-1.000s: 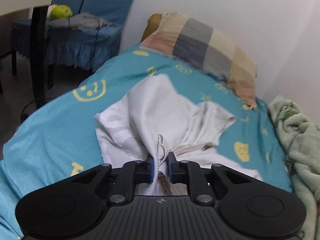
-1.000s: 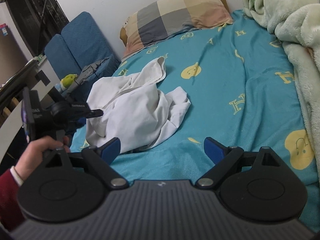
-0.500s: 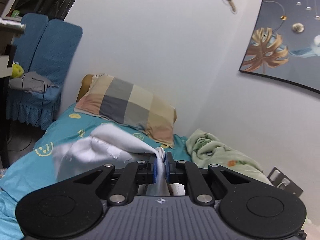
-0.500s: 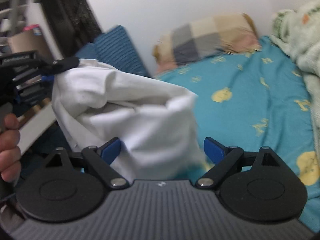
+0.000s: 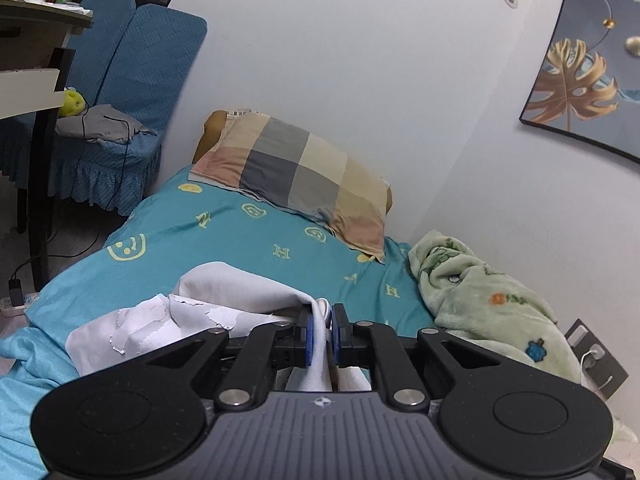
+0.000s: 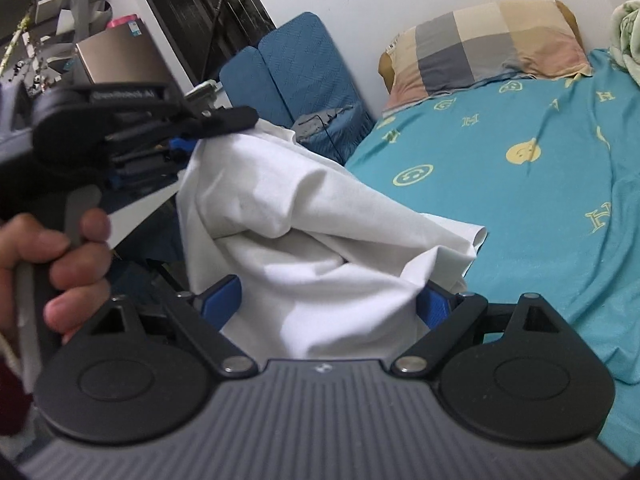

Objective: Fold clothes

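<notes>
Bed [image 5: 240, 240]: left gripper [image 5: 320, 330] pinches white garment [image 5: 240, 292].

The white garment [image 6: 320, 220] has been lifted off the bed [image 6: 540, 168].

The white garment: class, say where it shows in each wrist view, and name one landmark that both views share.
Left wrist view: the white garment lies bottom centre-left, a fold pinched in the left gripper.
Right wrist view: it hangs centre-left, from the left gripper down between the open fingers of the right gripper.
Shared landmark: the checked pillow at the head of the bed.
</notes>
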`<state>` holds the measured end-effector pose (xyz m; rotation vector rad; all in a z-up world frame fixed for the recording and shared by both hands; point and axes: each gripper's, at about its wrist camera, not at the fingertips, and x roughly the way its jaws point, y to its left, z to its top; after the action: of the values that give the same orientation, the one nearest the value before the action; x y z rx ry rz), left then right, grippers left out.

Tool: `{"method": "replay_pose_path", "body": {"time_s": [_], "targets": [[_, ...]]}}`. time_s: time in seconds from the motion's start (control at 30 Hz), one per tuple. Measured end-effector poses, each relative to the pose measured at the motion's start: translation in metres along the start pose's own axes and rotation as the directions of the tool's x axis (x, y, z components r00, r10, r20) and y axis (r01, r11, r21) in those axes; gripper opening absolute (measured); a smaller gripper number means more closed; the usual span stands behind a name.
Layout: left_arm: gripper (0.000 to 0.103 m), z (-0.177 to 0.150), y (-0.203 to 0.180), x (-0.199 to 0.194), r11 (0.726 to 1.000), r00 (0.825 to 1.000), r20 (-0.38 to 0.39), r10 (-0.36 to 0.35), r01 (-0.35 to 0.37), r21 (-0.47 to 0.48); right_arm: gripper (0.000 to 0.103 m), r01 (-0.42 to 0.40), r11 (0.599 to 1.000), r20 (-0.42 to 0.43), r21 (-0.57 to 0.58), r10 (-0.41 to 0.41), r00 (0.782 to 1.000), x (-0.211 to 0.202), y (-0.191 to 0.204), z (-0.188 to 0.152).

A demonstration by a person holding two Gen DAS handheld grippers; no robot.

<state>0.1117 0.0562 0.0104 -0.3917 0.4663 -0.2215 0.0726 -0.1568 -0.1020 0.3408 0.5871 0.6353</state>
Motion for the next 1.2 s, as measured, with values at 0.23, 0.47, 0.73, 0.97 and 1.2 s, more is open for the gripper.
{"method": "replay_pose_path", "body": {"time_s": [0.23, 0.47, 0.73, 0.97, 1.2], "targets": [[0.011, -0.005, 0.006, 0.024, 0.999, 0.999, -0.031, 0.038, -0.038, -0.008, 0.07, 0.05, 0.999, -0.007, -0.017, -0.05, 0.999, 0.019, -0.005, -0.006], [0.014, -0.006, 0.011, 0.029, 0.999, 0.998, -0.031, 0.047, -0.047, -0.016, 0.026, 0.072, 0.997, 0.02, 0.015, -0.072, 0.997, 0.014, -0.009, -0.001], [0.025, -0.004, 0.014, 0.024, 0.999, 0.999, -0.021, 0.039, -0.04, -0.033, 0.013, 0.055, 0.997, 0.1, 0.059, -0.061, 0.993, -0.01, -0.01, 0.016], [0.042, -0.001, 0.011, 0.017, 0.997, 0.999, -0.016, -0.04, 0.039, -0.059, 0.011, -0.021, 0.996, 0.234, 0.092, -0.001, 0.972, -0.054, -0.01, 0.047], [0.057, -0.006, -0.003, 0.02, 0.992, 0.991, -0.04, -0.124, 0.123, -0.021, 0.01, 0.068, 0.977, 0.33, 0.201, -0.133, 0.934, -0.083, -0.063, 0.077]]}}
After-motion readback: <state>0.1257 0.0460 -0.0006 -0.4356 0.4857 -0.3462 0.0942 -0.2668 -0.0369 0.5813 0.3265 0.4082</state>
